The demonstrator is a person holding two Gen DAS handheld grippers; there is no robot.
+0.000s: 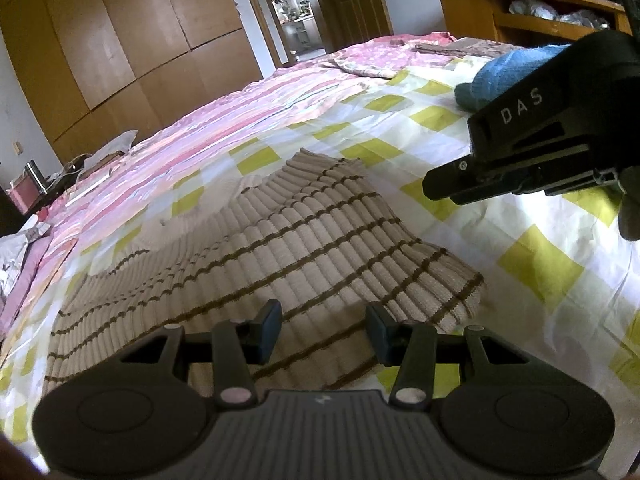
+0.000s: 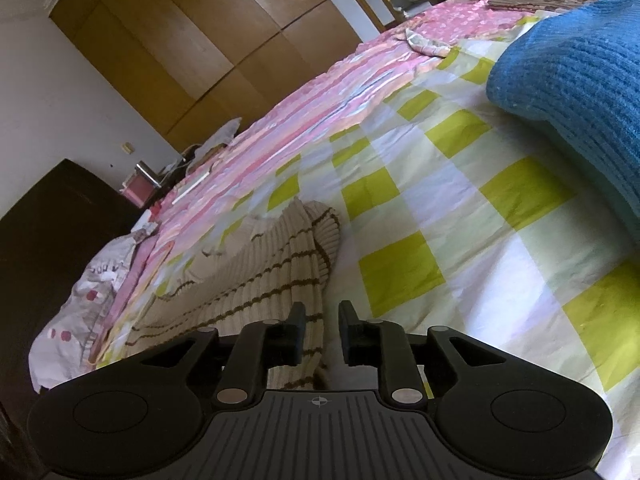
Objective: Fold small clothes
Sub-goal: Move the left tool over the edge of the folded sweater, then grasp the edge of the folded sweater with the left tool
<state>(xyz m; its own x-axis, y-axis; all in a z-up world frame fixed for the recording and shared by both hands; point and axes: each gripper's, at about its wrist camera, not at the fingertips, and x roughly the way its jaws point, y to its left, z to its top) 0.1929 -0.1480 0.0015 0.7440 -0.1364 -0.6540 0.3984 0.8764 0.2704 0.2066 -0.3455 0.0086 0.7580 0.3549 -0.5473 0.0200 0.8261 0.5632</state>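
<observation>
A beige ribbed knit garment with thin brown stripes point(image 1: 256, 240) lies spread on the checked bedsheet point(image 1: 520, 248). My left gripper point(image 1: 324, 330) is open and empty just above its near edge. My right gripper point(image 1: 452, 184) hovers to the right, above the sheet beyond the garment's right edge. In the right wrist view the right gripper point(image 2: 322, 334) is open with a narrow gap, over the garment's right edge point(image 2: 256, 280); nothing is between its fingers. A blue knit garment point(image 2: 572, 80) lies at the far right, also in the left wrist view point(image 1: 500, 68).
A pink floral quilt point(image 1: 224, 120) covers the bed's left and far side. A wooden wardrobe point(image 1: 120, 40) stands beyond it, and a wooden headboard shelf point(image 1: 520, 16) at the back right. A white cloth bundle point(image 2: 92, 280) lies at the bed's left edge.
</observation>
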